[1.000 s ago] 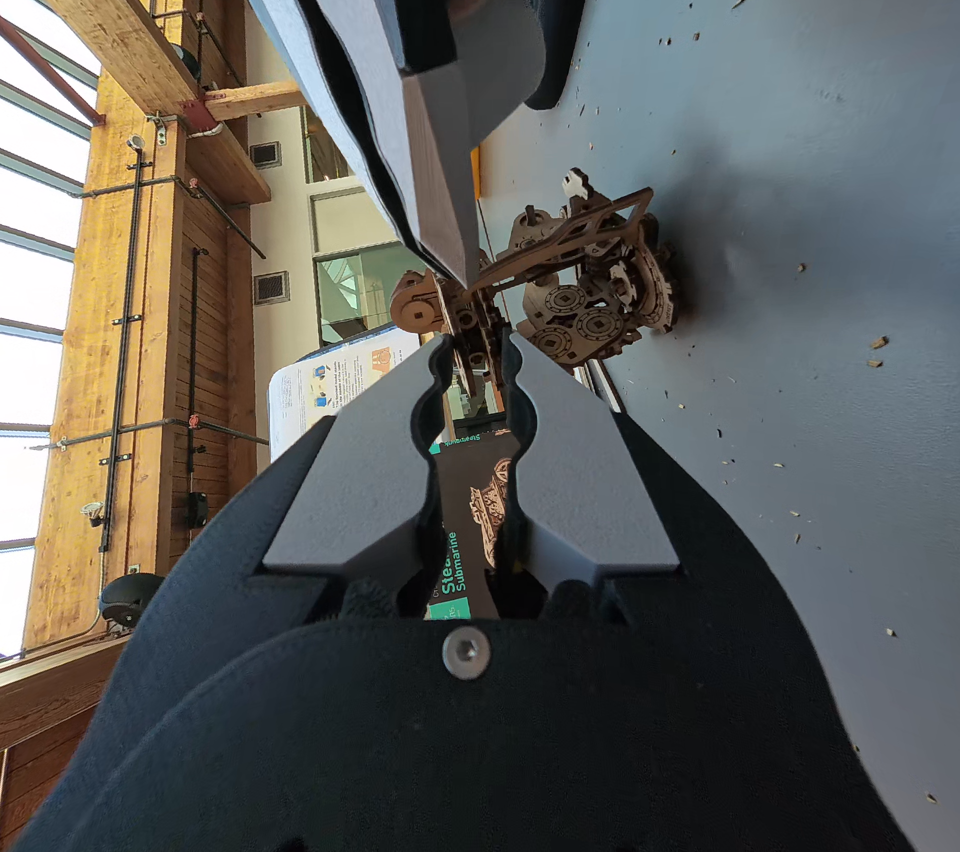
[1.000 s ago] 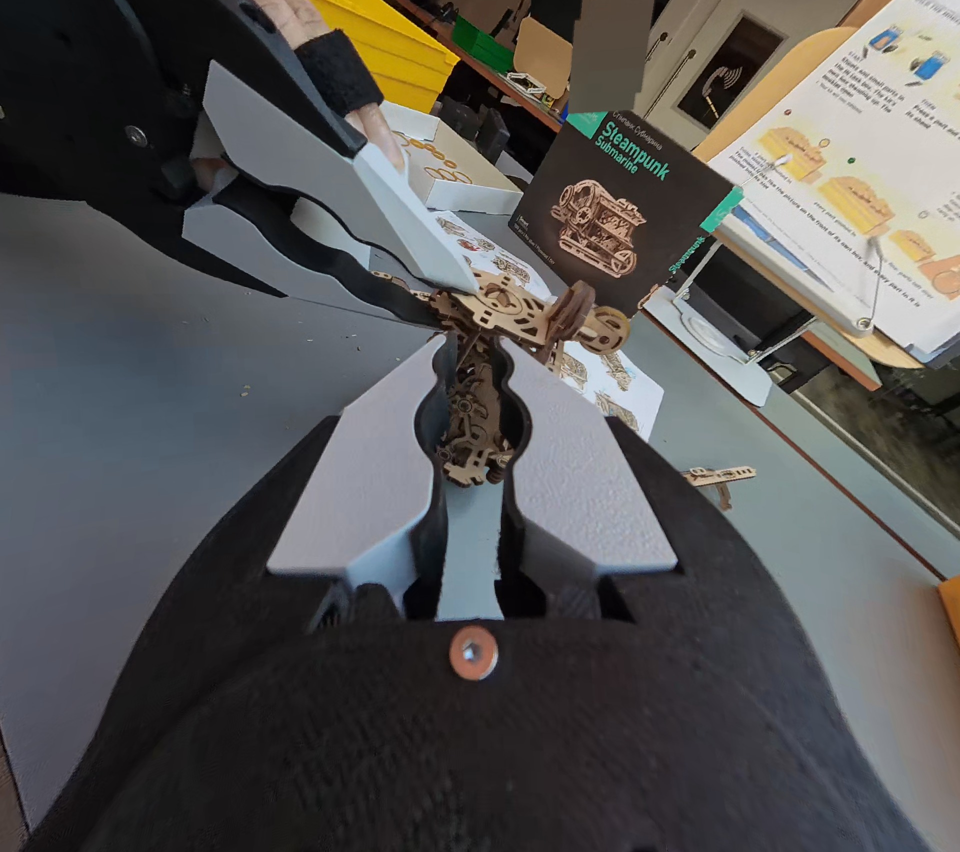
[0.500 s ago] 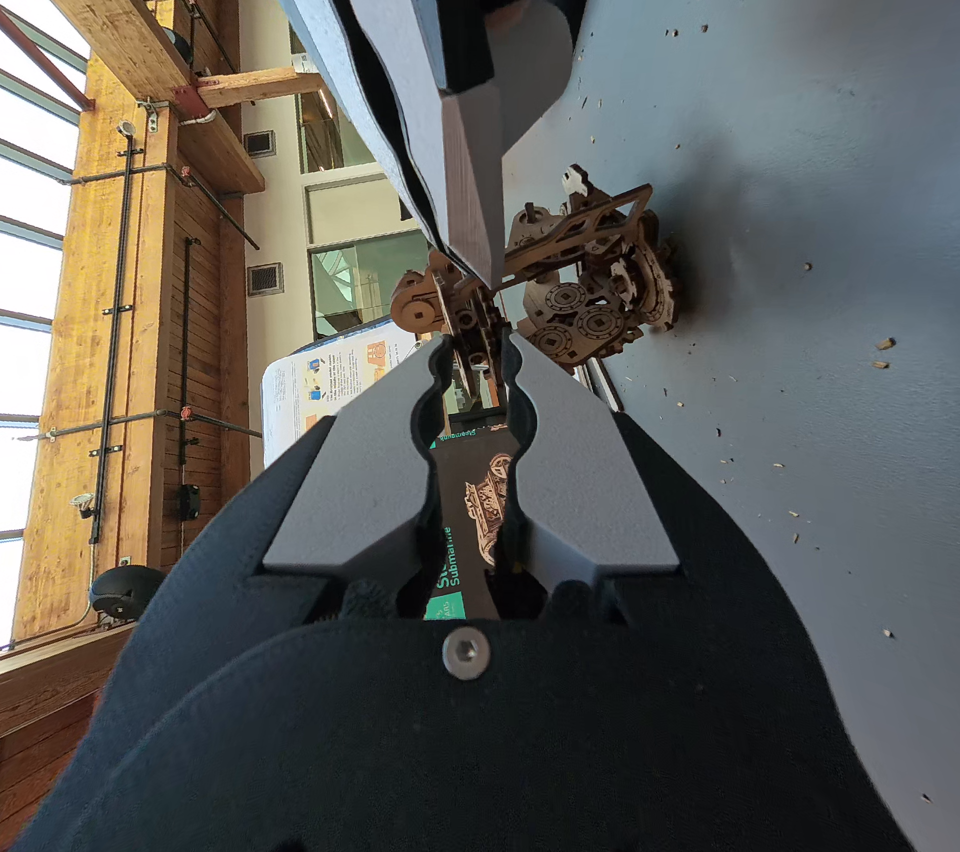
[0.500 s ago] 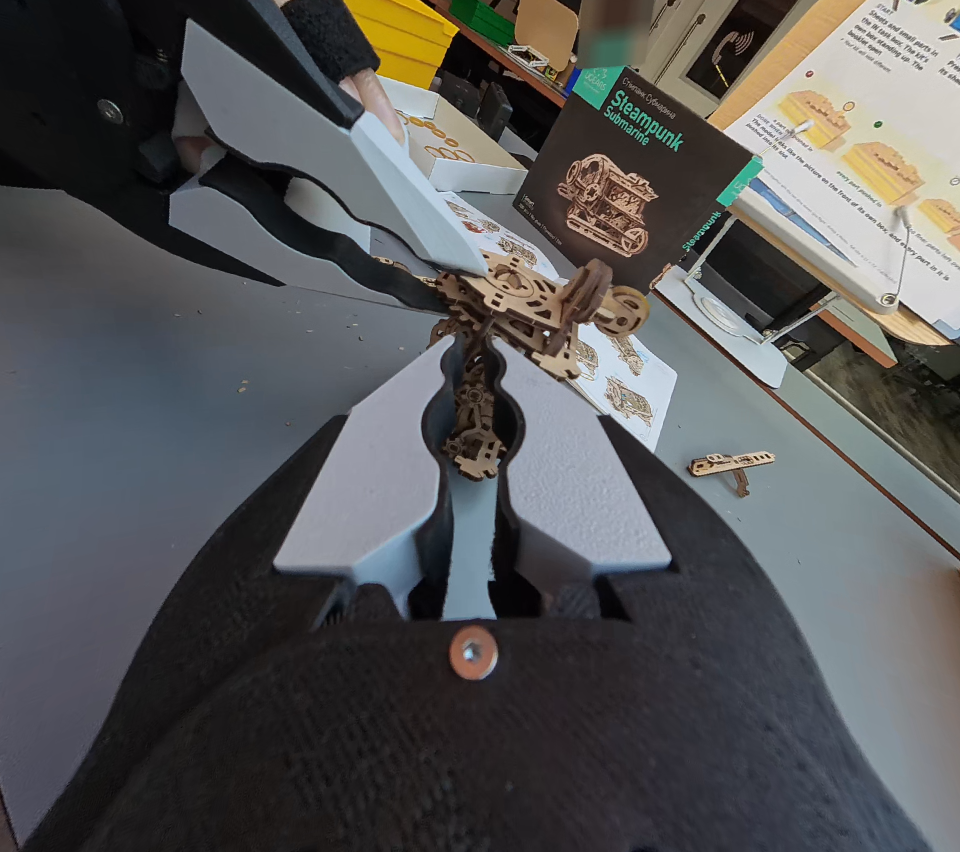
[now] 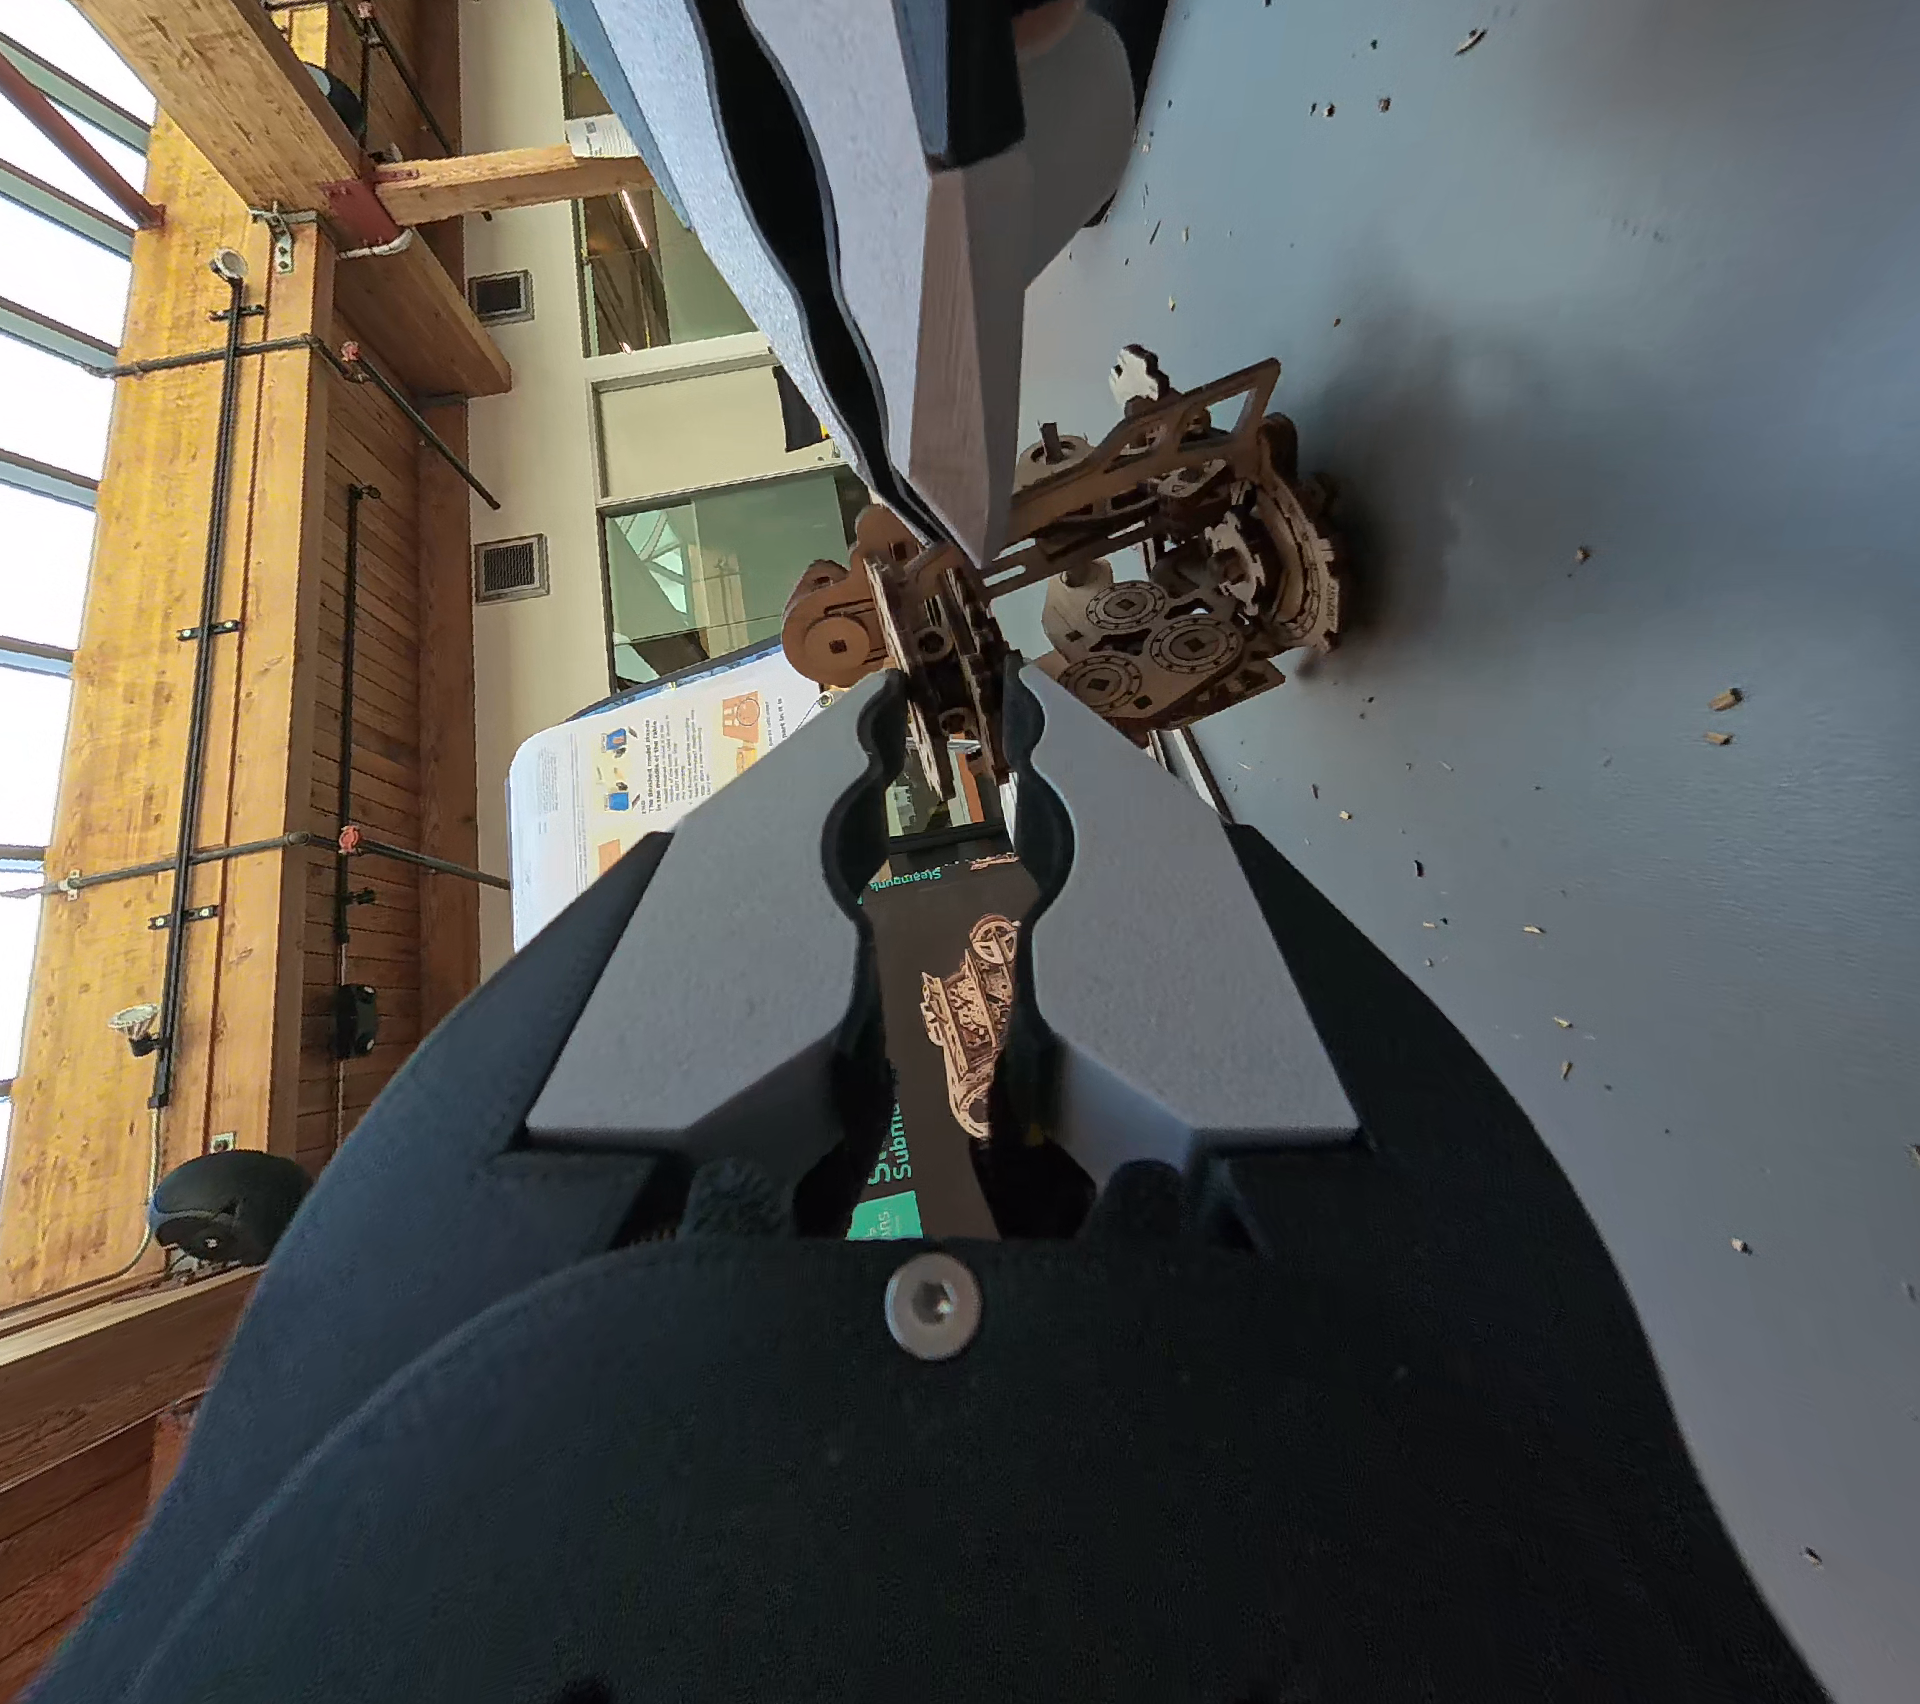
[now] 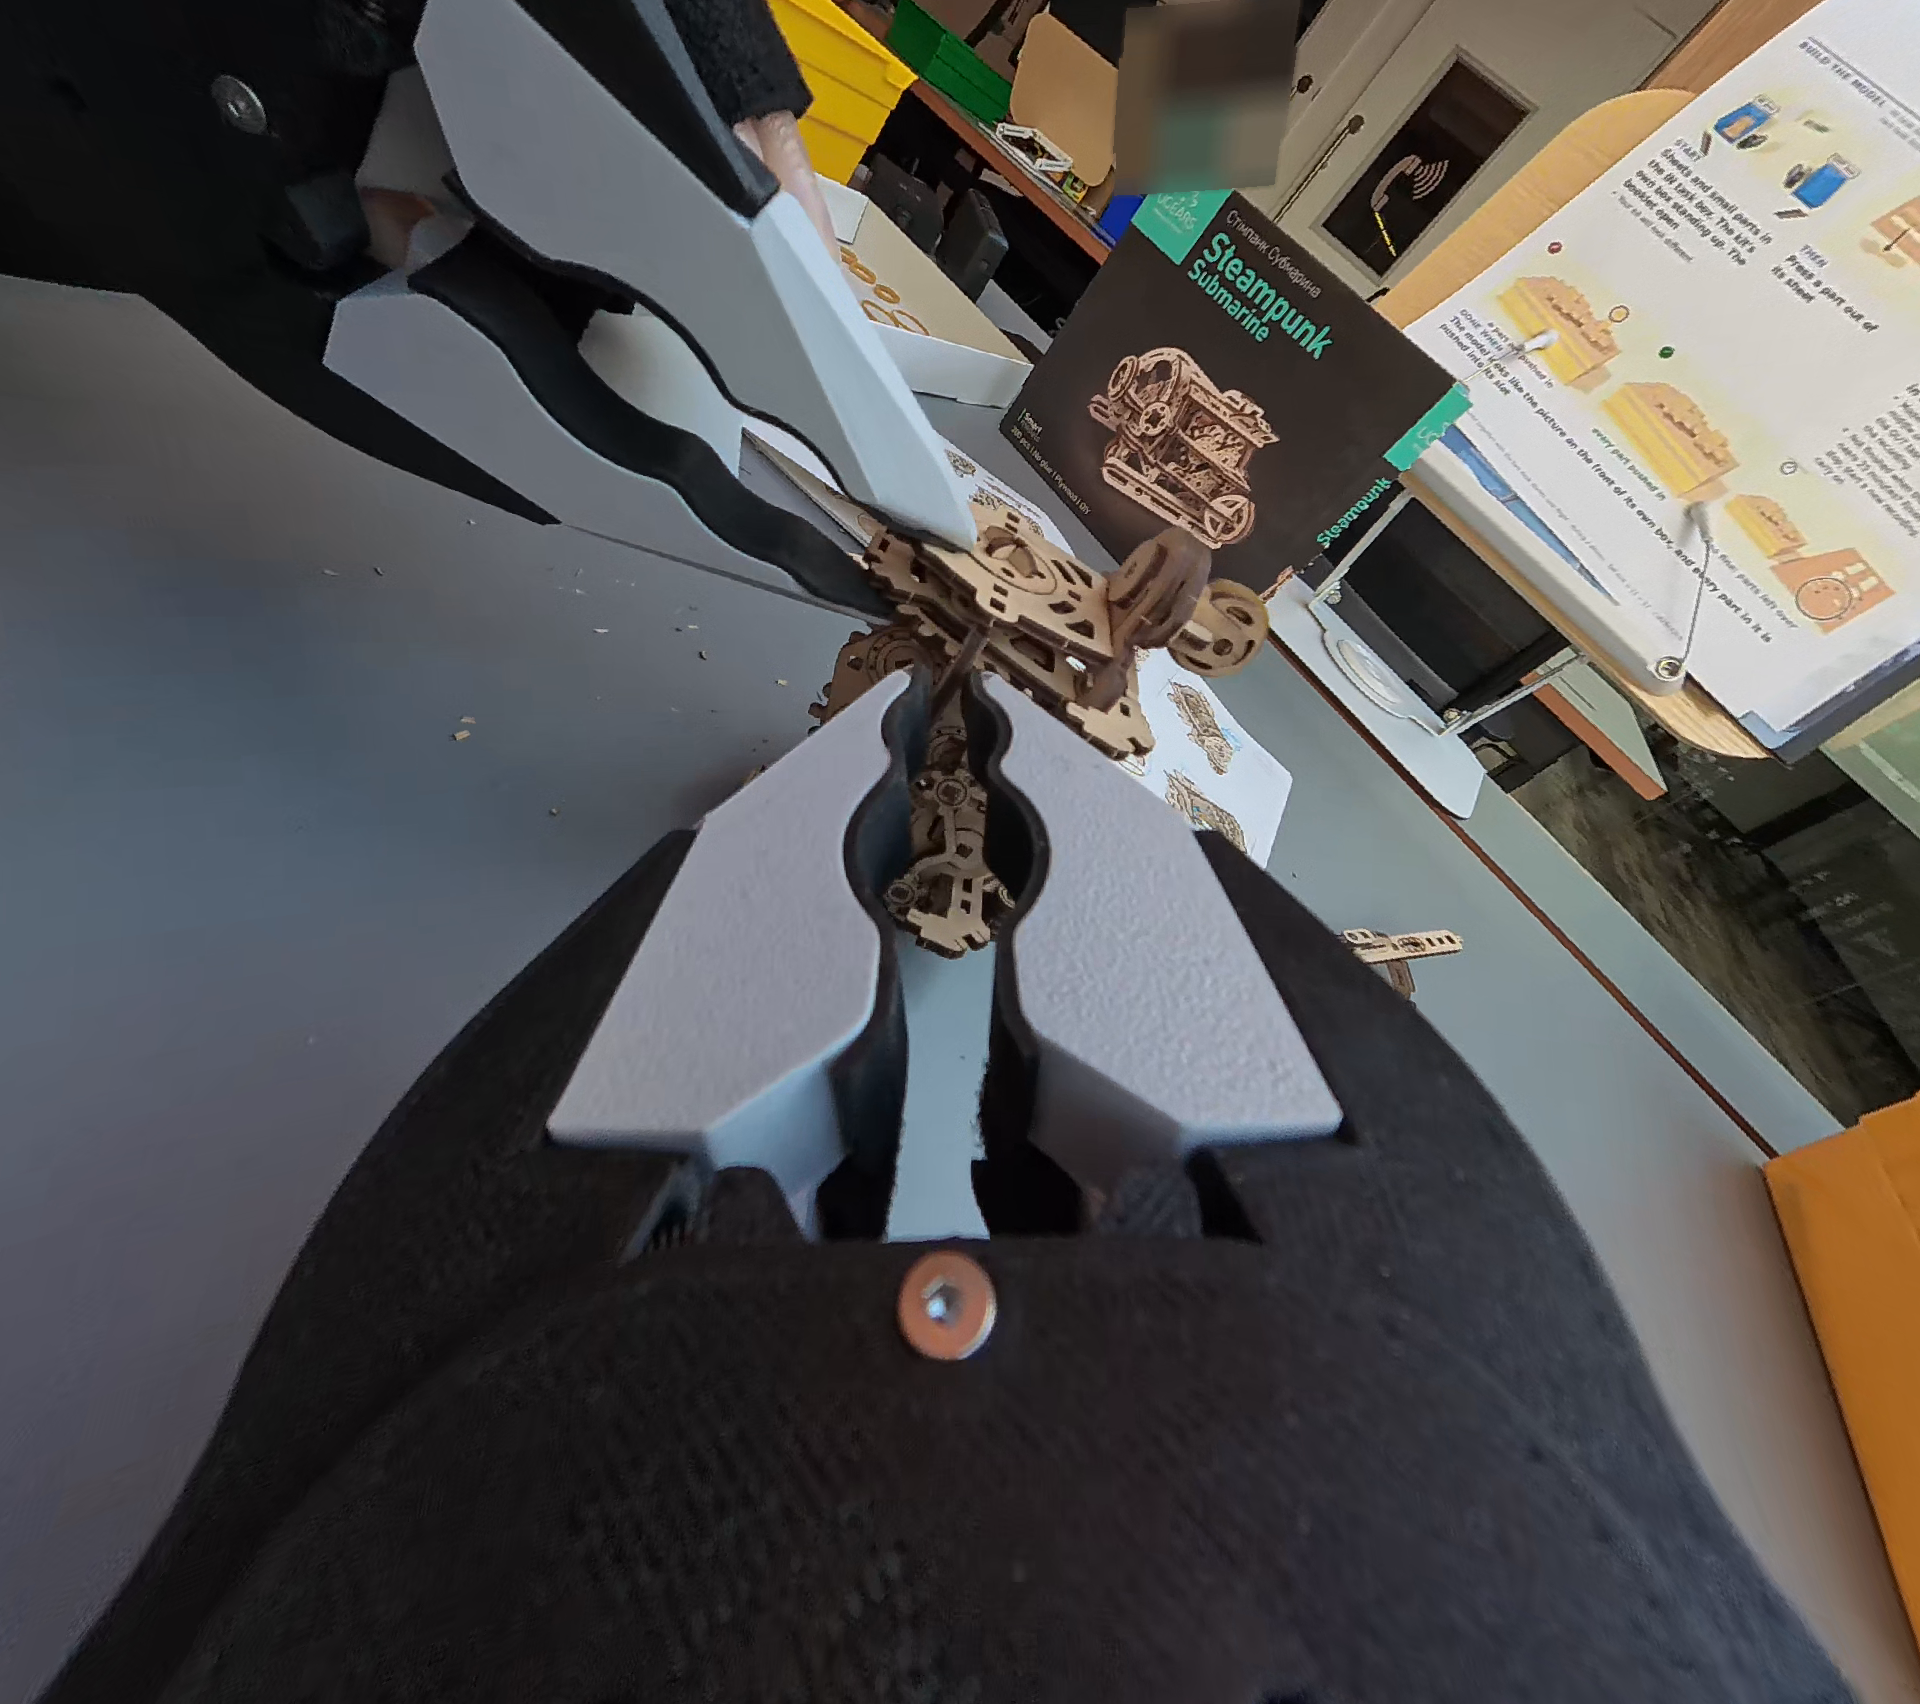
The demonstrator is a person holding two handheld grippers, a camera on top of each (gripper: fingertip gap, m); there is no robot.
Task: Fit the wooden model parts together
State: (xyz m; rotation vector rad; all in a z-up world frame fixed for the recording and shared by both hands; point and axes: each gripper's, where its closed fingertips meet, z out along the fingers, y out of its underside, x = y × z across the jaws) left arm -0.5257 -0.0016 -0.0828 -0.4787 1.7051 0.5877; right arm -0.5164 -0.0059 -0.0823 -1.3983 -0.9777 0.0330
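The wooden model [image 5: 1174, 615] is a brown assembly of gears and frames, and its geared body rests on the grey table [image 5: 1558, 407]. My left gripper [image 5: 951, 683] is shut on the model's upper plate section. In the right wrist view it [image 6: 914, 558] comes in from the upper left, pinching the flat plate [image 6: 1023, 605]. My right gripper [image 6: 940, 693] is shut on a thin upright part of the model, with gears [image 6: 945, 865] showing between its fingers. In the left wrist view it [image 5: 961, 527] comes down from the top onto the frame.
A black kit box [image 6: 1226, 428] stands behind the model, with an open instruction booklet on a stand [image 6: 1683, 407] to its right. A printed sheet [image 6: 1216, 781], a loose wooden part [image 6: 1397, 948], a white box [image 6: 935, 324] and wood crumbs [image 5: 1720, 704] lie on the table. My left and right fingertips are right by each other.
Both grippers keep their hold on the model. The right gripper has shifted and tilted slightly, so the box and booklet sit farther right in its view. The model's body stays on the table.
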